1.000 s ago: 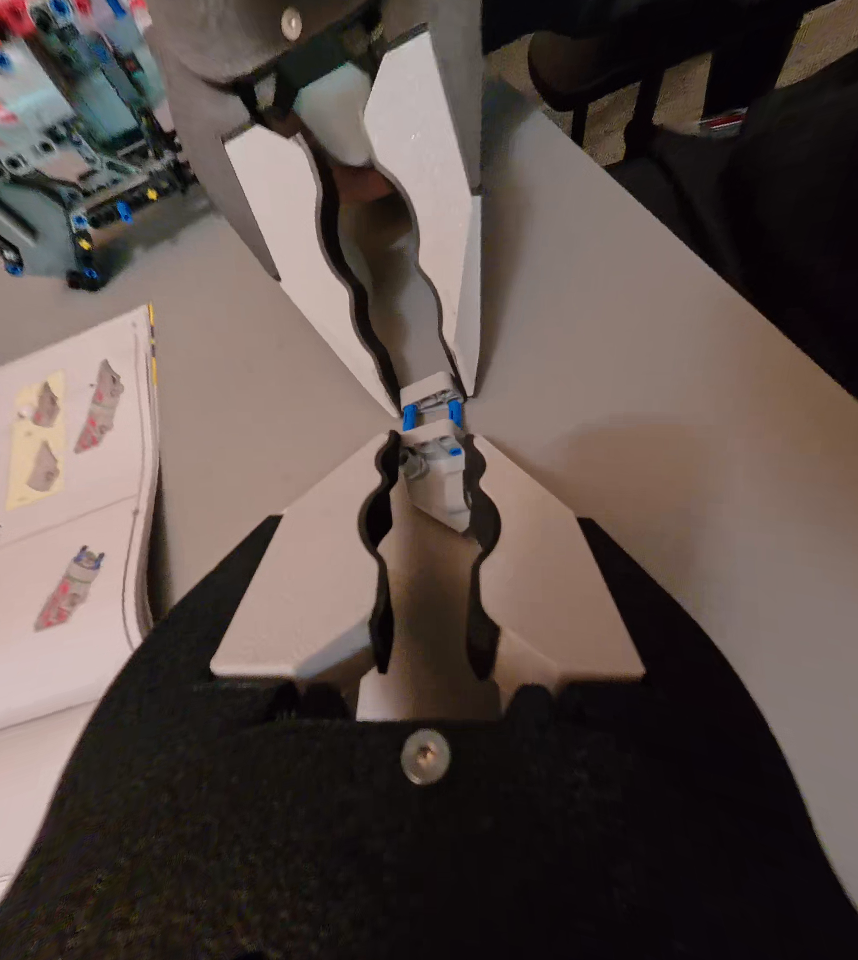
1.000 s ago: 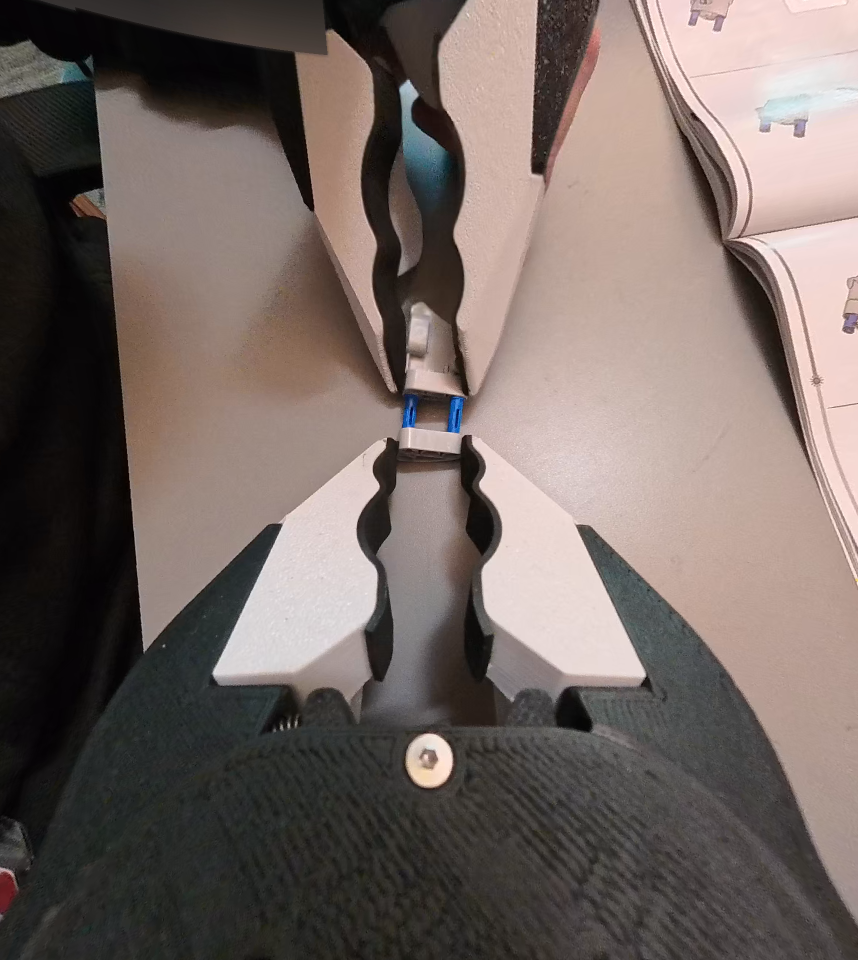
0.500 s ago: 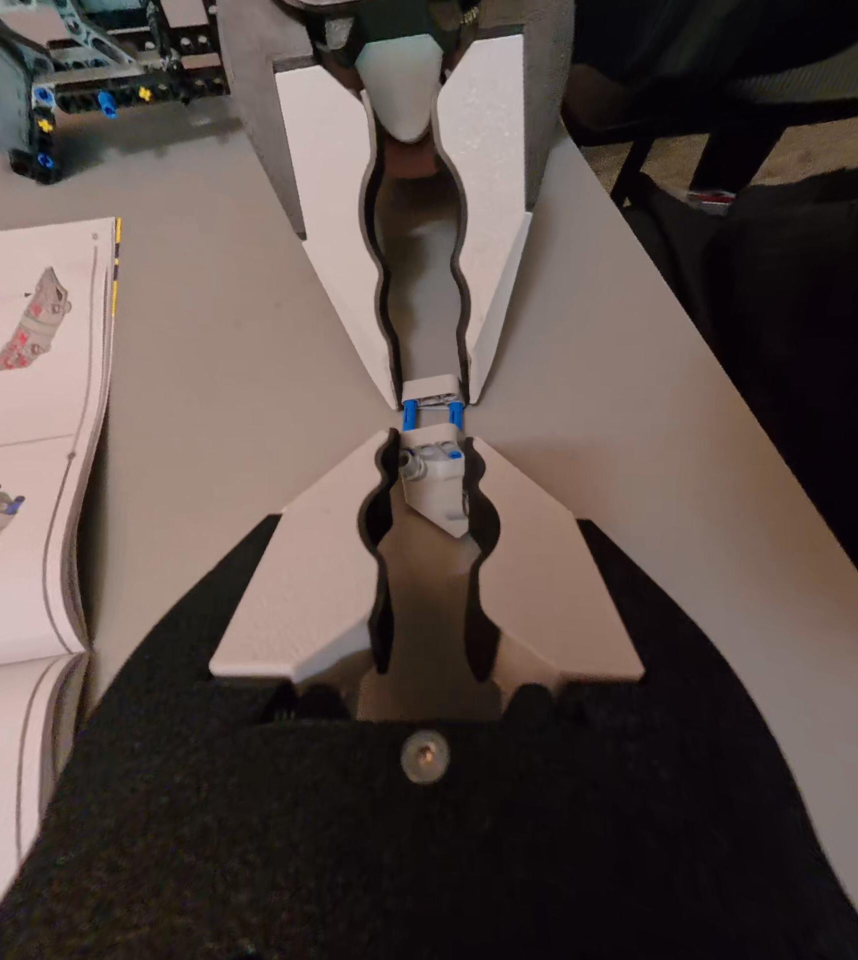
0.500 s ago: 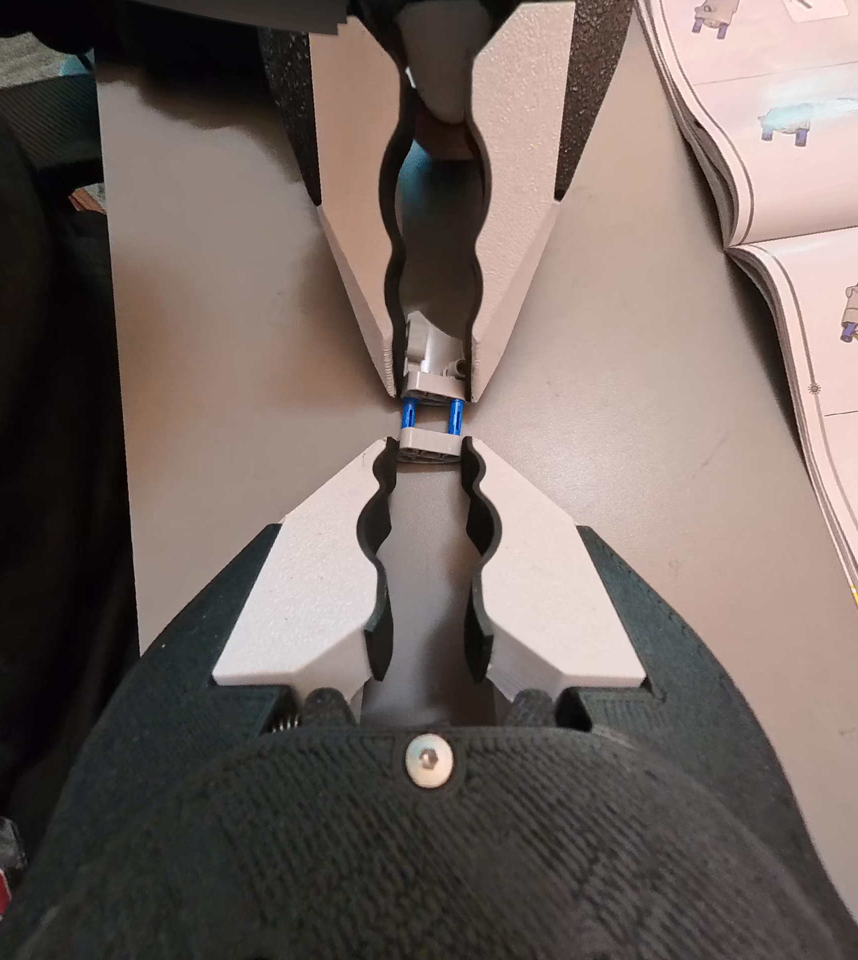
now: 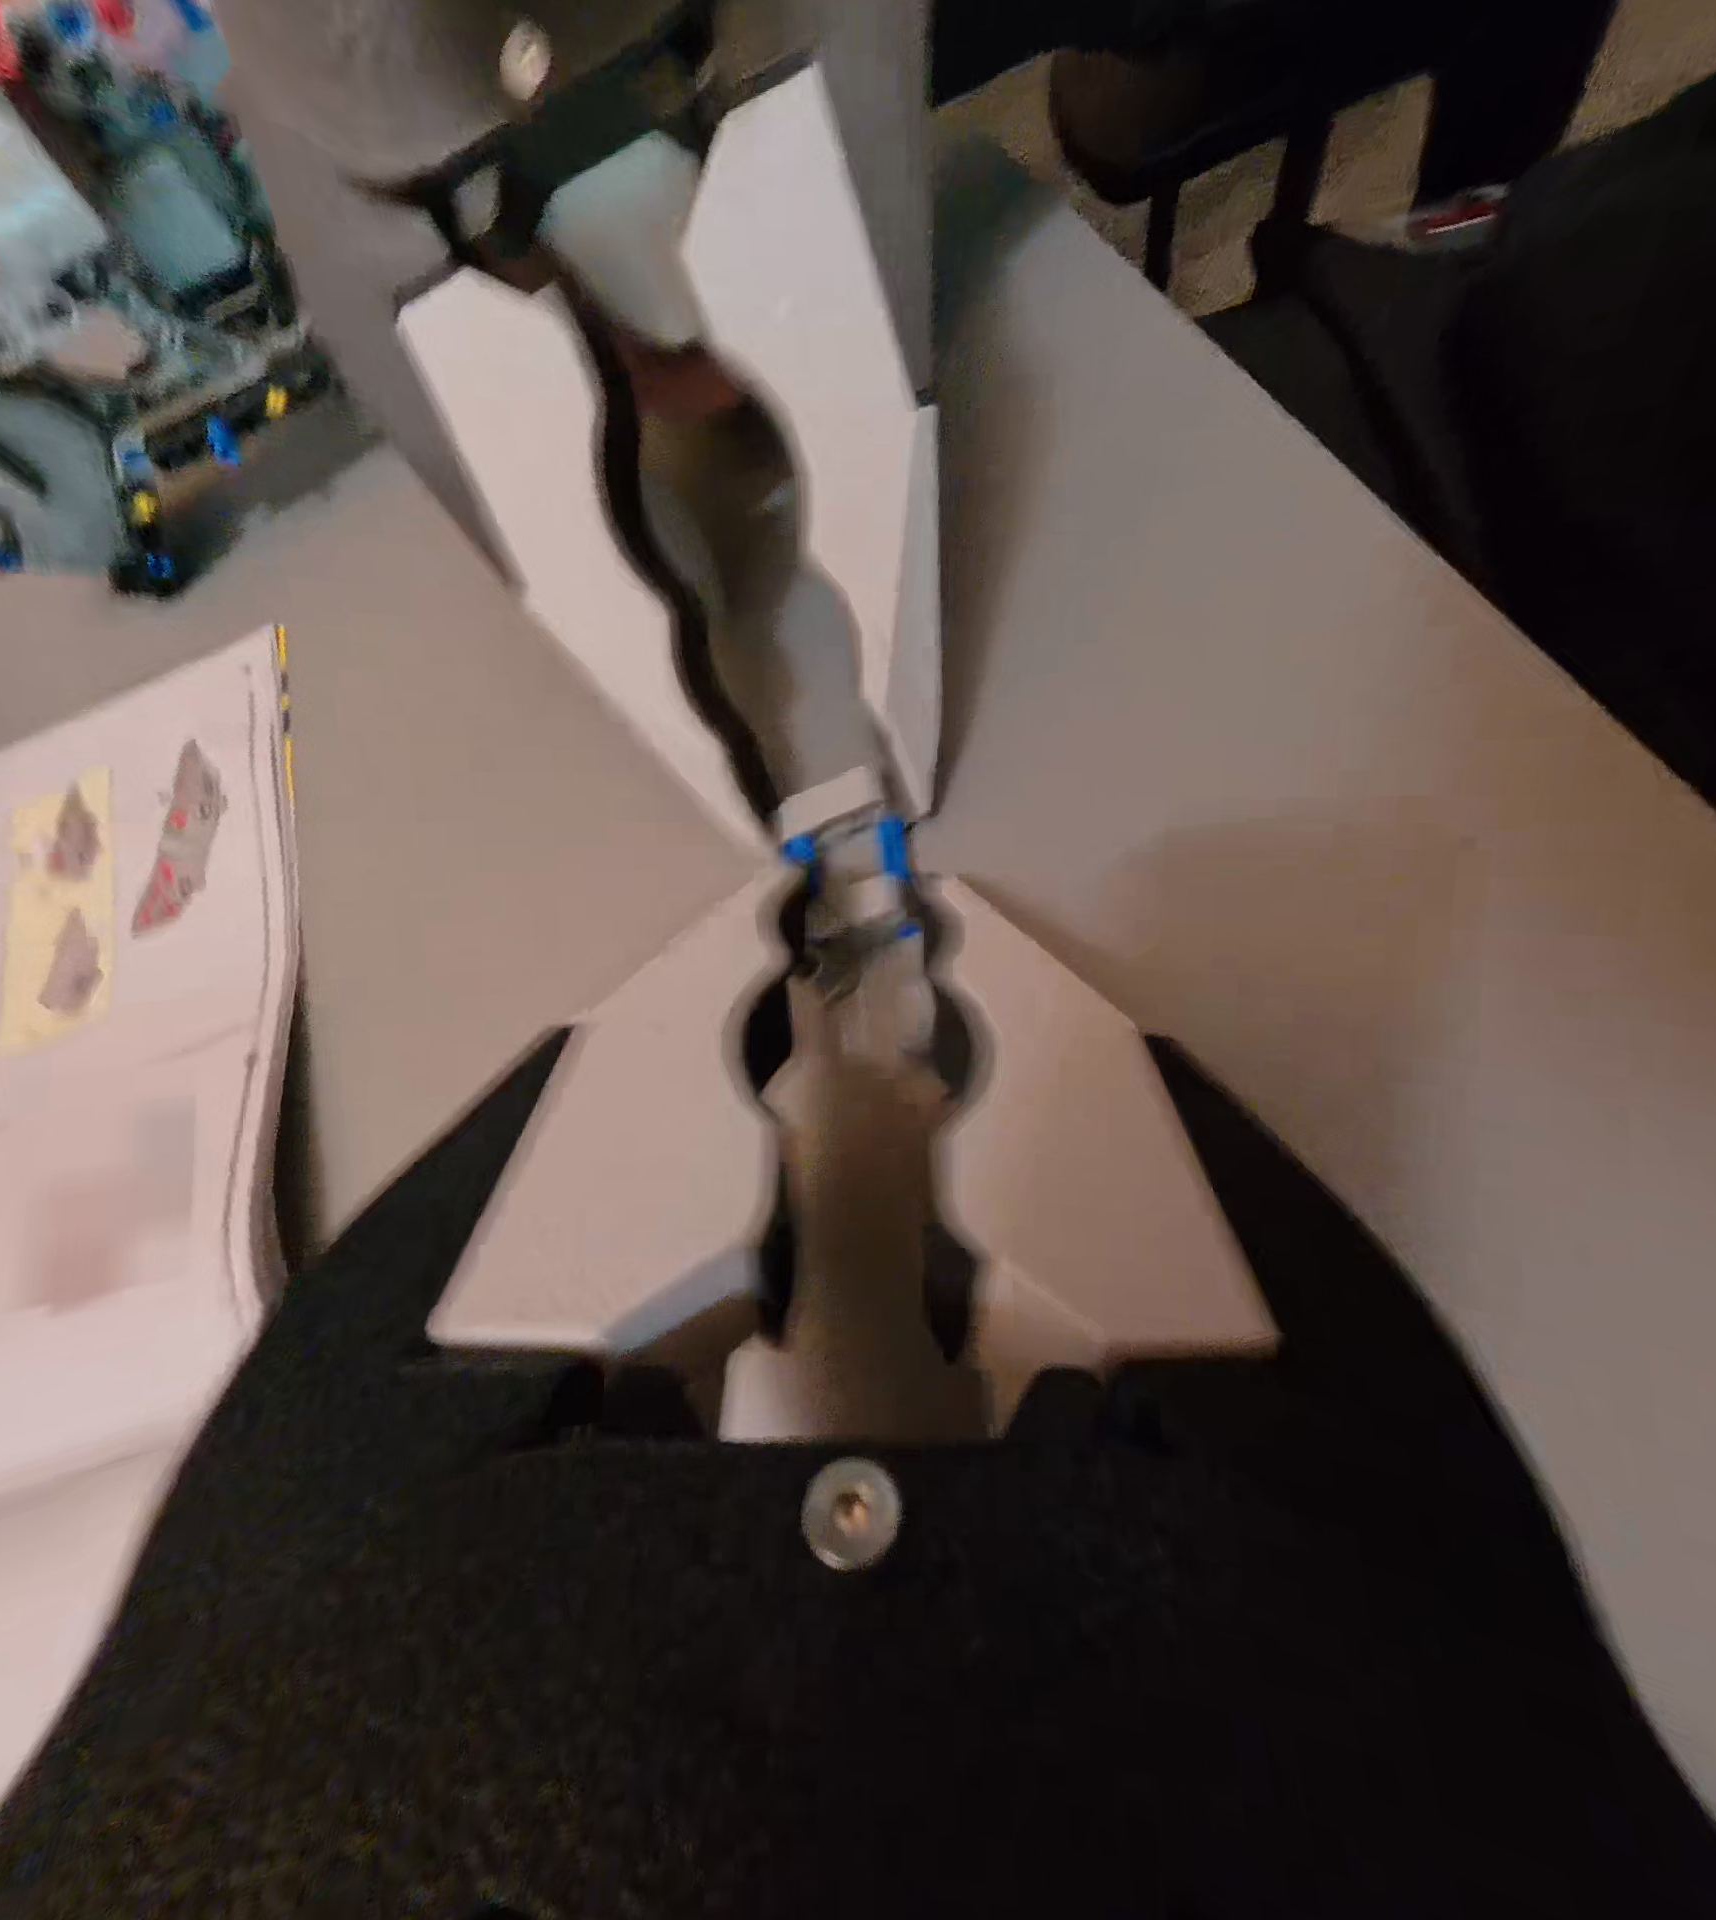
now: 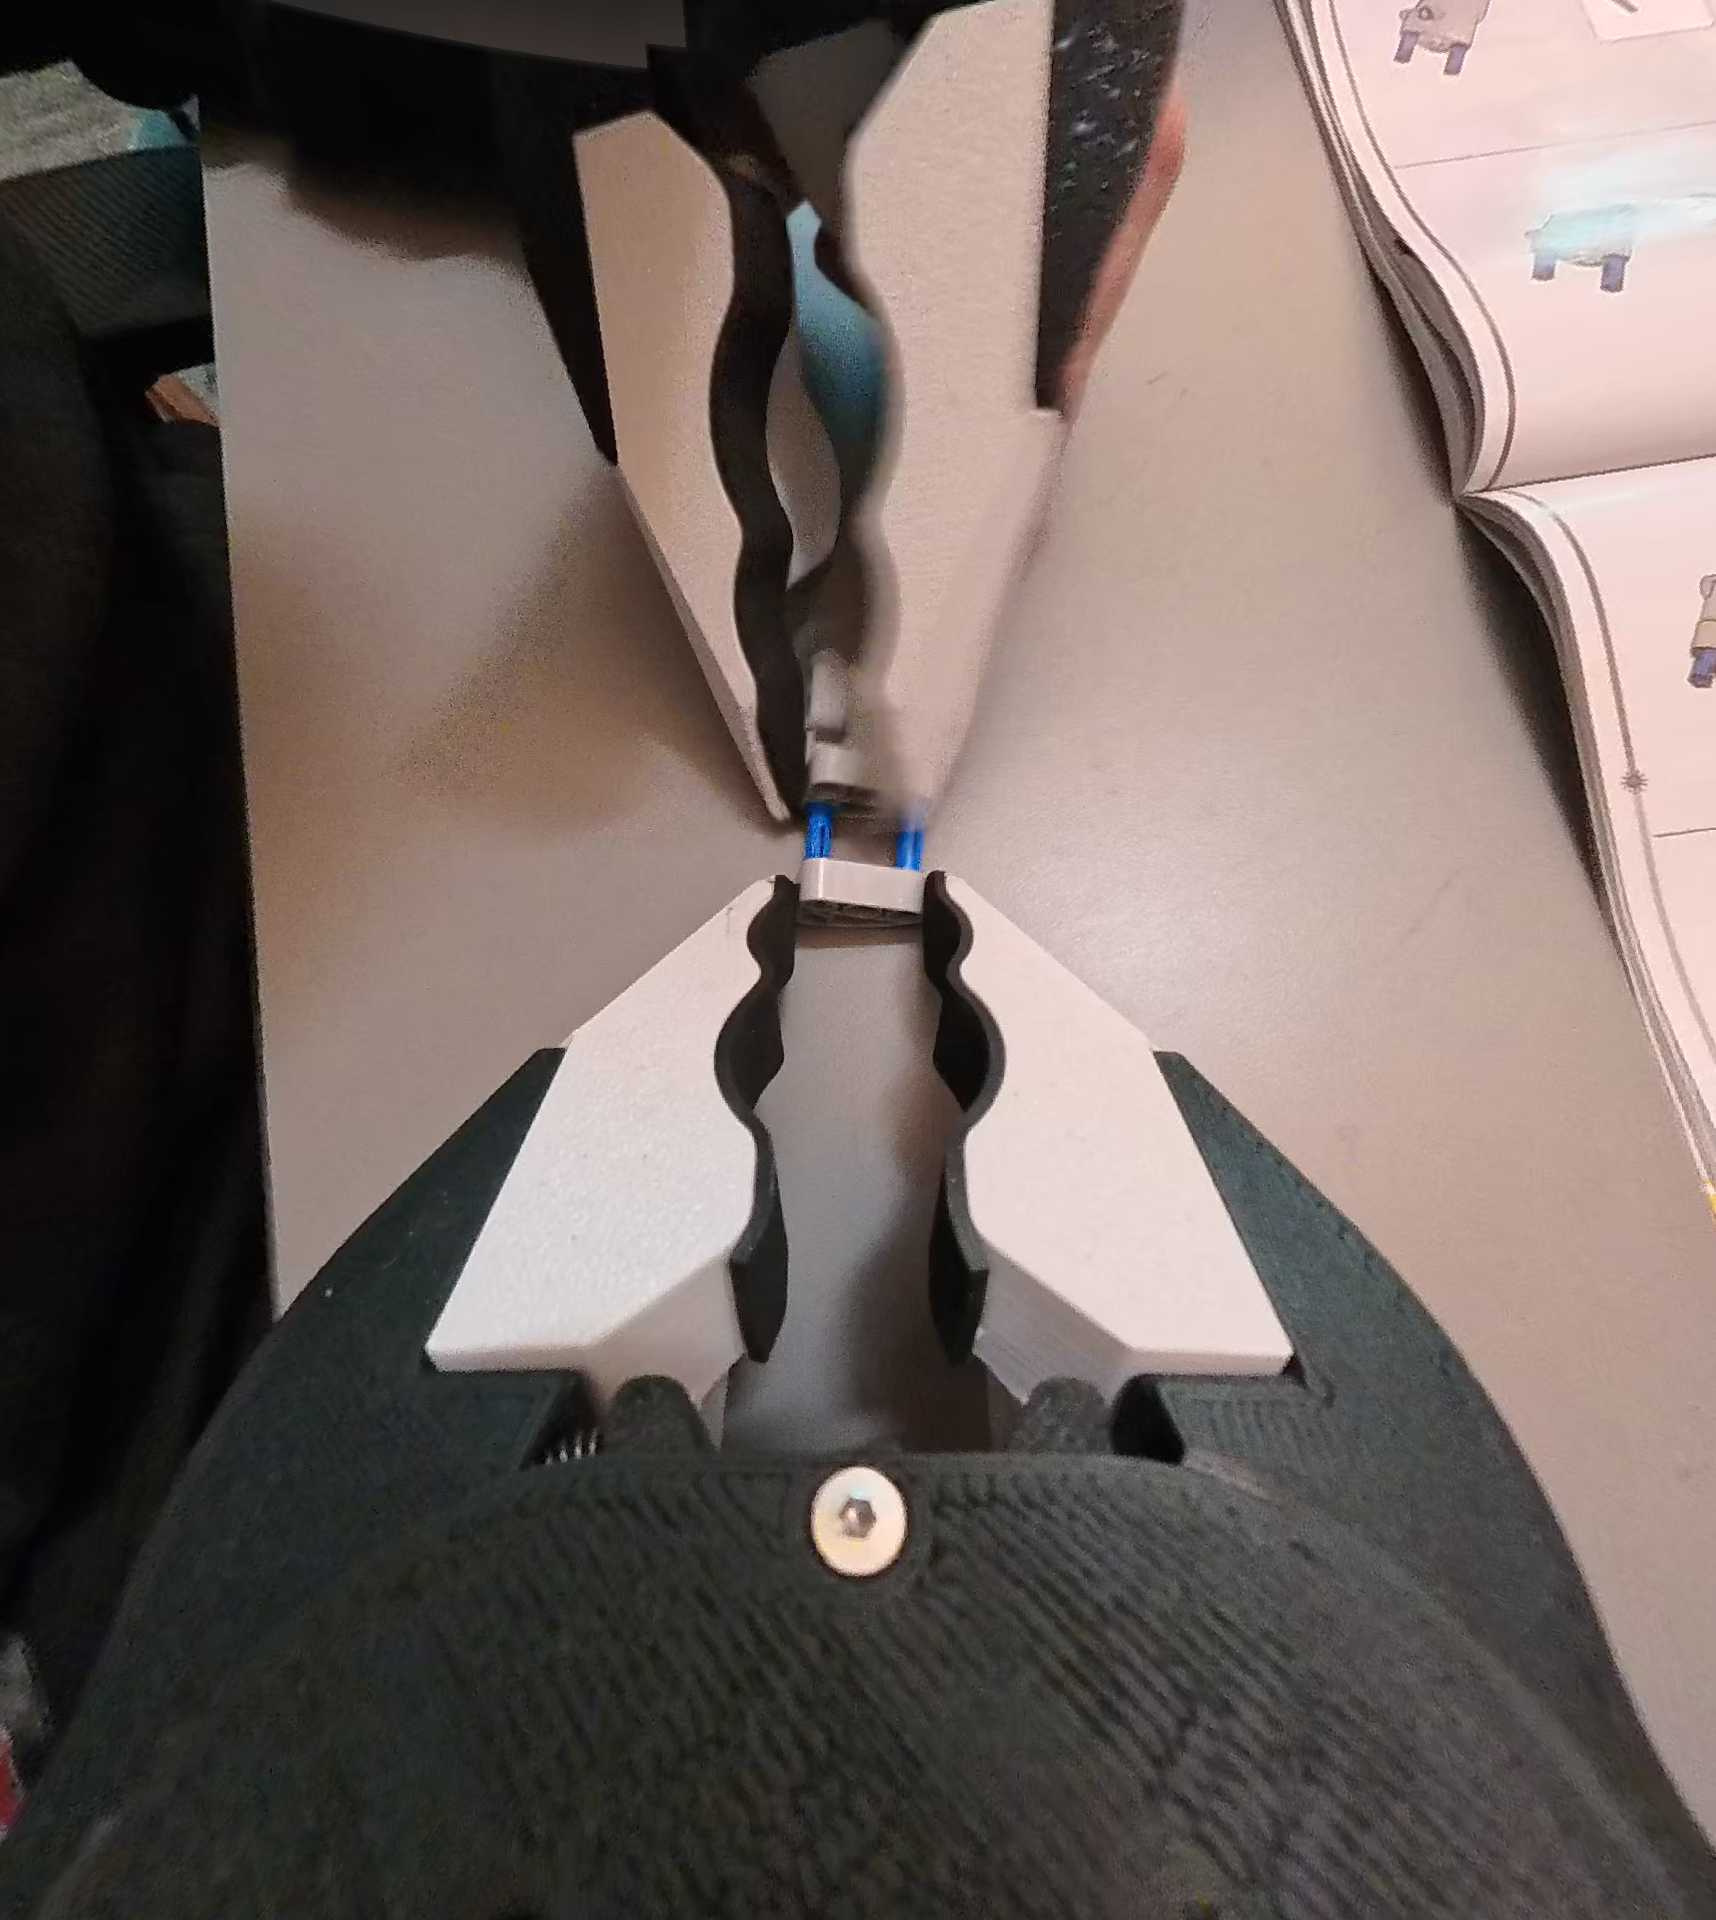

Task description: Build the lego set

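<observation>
In the left wrist view, blurred by motion, the left tongs (image 5: 859, 914) are clamped on a pale grey lego piece (image 5: 869, 971) at frame centre, meeting the right tongs (image 5: 838, 805) that reach in from 12 o'clock, tip to tip. The right tongs pinch a small grey beam (image 5: 833, 805), and two blue pins (image 5: 890, 844) bridge the narrow gap between beam and piece. All of it hangs above a grey desk (image 5: 1249, 987) whose edge runs diagonally from 1 o'clock down to 4 o'clock, with dark ground beyond it. An open instruction booklet (image 5: 95, 987) lies at 9 o'clock, its near edge well apart from the tongs, and a partly built lego model (image 5: 95, 312) stands at 10 o'clock; bare desk lies between booklet and tongs and out to the right edge. In the right wrist view, the right tongs (image 6: 859, 883) at centre grip the small grey beam (image 6: 859, 883) across its ends, the blue pins (image 6: 818, 831) rising from it into the pale grey lego piece (image 6: 833, 748) held shut in the left tongs (image 6: 859, 800), which come down from 12 o'clock. The desk (image 6: 418, 831) ends in a straight edge at 9 o'clock, just left of the tongs, against dark fabric. The booklet (image 6: 1664, 727) fills 2 to 3 o'clock, with a broad strip of bare desk between its curled pages and the tongs.
</observation>
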`<state>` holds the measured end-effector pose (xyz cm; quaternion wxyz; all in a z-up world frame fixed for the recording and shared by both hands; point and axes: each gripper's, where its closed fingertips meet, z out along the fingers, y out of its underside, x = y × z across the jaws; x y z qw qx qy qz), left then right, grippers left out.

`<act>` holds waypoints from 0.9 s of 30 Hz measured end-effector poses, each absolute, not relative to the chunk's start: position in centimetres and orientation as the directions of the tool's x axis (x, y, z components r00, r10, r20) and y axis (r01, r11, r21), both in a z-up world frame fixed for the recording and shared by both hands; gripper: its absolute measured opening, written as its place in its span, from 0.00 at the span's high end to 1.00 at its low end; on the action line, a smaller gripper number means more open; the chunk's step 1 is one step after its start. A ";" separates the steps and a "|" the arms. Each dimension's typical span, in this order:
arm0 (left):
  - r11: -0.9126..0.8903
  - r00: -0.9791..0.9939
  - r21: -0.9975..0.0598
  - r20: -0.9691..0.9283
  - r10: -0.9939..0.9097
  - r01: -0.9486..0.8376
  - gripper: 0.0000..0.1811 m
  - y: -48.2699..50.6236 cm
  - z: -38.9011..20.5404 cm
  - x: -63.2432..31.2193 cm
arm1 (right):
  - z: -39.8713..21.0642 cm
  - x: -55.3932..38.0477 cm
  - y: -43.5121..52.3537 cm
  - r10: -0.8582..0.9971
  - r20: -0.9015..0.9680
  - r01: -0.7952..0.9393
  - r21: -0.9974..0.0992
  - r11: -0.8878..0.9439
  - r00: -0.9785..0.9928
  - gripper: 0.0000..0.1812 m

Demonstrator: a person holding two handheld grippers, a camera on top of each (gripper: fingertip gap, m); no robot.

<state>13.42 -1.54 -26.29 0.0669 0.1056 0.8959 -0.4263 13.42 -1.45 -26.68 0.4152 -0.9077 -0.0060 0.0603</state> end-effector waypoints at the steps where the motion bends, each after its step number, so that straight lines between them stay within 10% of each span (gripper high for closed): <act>1: 0.535 -0.963 -0.801 -0.227 0.145 0.269 1.00 -2.6 -25.0 12.8 | -26.7 13.3 -0.9 0.069 -0.101 -0.031 -0.756 -0.654 0.992 0.87; 11: 0.631 -0.995 -0.771 -0.093 0.027 0.090 0.84 1.0 -24.1 14.5 | -26.7 13.4 -0.6 0.080 -0.079 -0.008 -0.757 -0.654 0.994 0.87; 22: 0.770 -0.964 -0.603 -0.260 0.057 0.208 0.91 6.6 -25.4 15.0 | -26.7 13.4 -0.6 0.080 -0.085 -0.012 -0.757 -0.654 0.993 0.87; 27: 0.711 -0.993 -0.698 -0.117 0.013 0.091 0.95 5.3 -26.1 14.0 | -26.7 13.4 -0.6 0.080 -0.087 -0.014 -0.757 -0.654 0.993 0.87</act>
